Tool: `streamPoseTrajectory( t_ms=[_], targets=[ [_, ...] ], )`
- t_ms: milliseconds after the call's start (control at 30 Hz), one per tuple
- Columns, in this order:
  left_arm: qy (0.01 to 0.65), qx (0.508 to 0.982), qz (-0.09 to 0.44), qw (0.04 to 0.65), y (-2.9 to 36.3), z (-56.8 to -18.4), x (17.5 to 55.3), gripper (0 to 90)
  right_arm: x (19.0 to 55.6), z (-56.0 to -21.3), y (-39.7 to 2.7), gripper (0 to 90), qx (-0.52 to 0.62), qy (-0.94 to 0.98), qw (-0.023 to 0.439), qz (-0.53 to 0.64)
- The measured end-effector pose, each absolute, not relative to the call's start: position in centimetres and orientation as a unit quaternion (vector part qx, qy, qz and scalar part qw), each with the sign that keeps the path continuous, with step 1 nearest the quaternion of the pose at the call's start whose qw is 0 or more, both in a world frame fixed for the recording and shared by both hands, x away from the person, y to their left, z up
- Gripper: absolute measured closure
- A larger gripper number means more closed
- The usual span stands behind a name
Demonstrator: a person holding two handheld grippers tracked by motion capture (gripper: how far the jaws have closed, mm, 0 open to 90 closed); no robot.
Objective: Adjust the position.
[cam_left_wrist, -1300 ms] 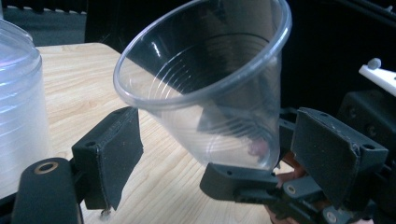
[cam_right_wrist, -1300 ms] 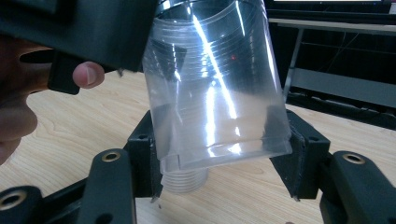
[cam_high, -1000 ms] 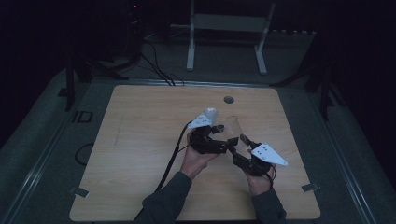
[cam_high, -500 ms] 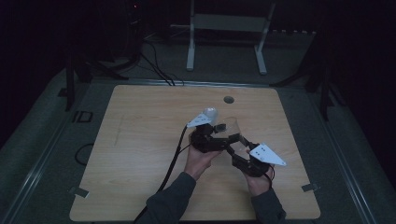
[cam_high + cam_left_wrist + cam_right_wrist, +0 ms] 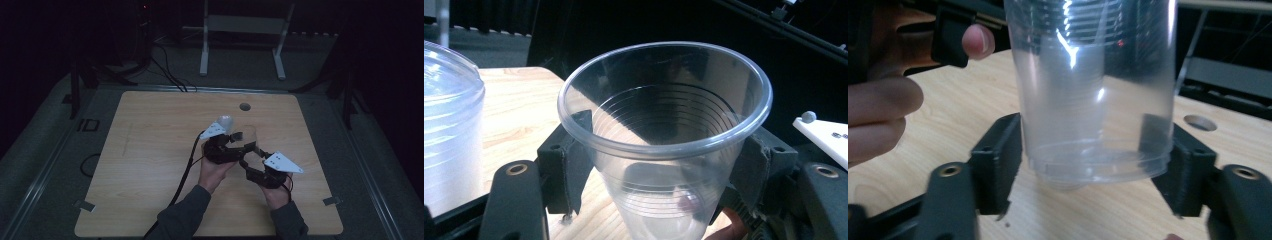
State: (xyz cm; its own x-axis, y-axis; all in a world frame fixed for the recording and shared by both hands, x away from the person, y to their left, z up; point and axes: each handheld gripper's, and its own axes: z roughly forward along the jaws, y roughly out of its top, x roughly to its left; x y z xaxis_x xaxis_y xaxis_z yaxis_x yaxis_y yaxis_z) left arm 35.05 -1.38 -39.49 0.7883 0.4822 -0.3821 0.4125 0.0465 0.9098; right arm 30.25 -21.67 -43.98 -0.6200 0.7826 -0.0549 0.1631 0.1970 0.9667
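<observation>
Cup is hanging in the air over the table, near its middle, btw the two grippers. L gripper is holding it: pads are pressing the wall just under the rim, jaws having just been closing w/ the cup btw them. R gripper is standing partly wide around the base, jaws having just been opening. Its pads are sitting right beside the base, and I can't tell if they're touching.

Risks, as I'm judging them:
- Thin clear wall is probably flexing, so more squeeze from L could be buckling or cracking it, and the cup could be popping out.
- The taper narrows downward and the rim is sitting above the L pads, so a light grip may be letting it tilt or spin rather than drop straight.
- R pulling away skewed could be catching the base and knocking it loose.
- 2nd cup is standing close on one side, so a swing that way could be bumping it.

Cup's long axis is running roughly vertical, mouth up, base down toward the table, maybe leaning a bit.
</observation>
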Motion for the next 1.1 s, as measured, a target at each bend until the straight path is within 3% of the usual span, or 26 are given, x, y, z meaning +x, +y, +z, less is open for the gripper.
streamPoseTrajectory(
  t_ms=[167, 767, 1100],
  targets=[
    [0.324, 0.699, 0.043, 0.636, -1.1, -39.5, 35.1, 32.4, 30.5, -43.7, -21.8, 26.5, 0.327, 0.732, 0.271, 0.532],
    [0.289, 0.75, 0.089, 0.588, -1.1, -39.9, 34.7, 32.5, 31.8, -42.4, -22.0, 24.5, 0.287, 0.798, 0.189, 0.495],
    [0.266, 0.769, 0.104, 0.573, -1.2, -40.0, 34.3, 30.4, 32.1, -42.7, -21.7, 35.2, 0.281, 0.806, 0.173, 0.491]
  ],
)
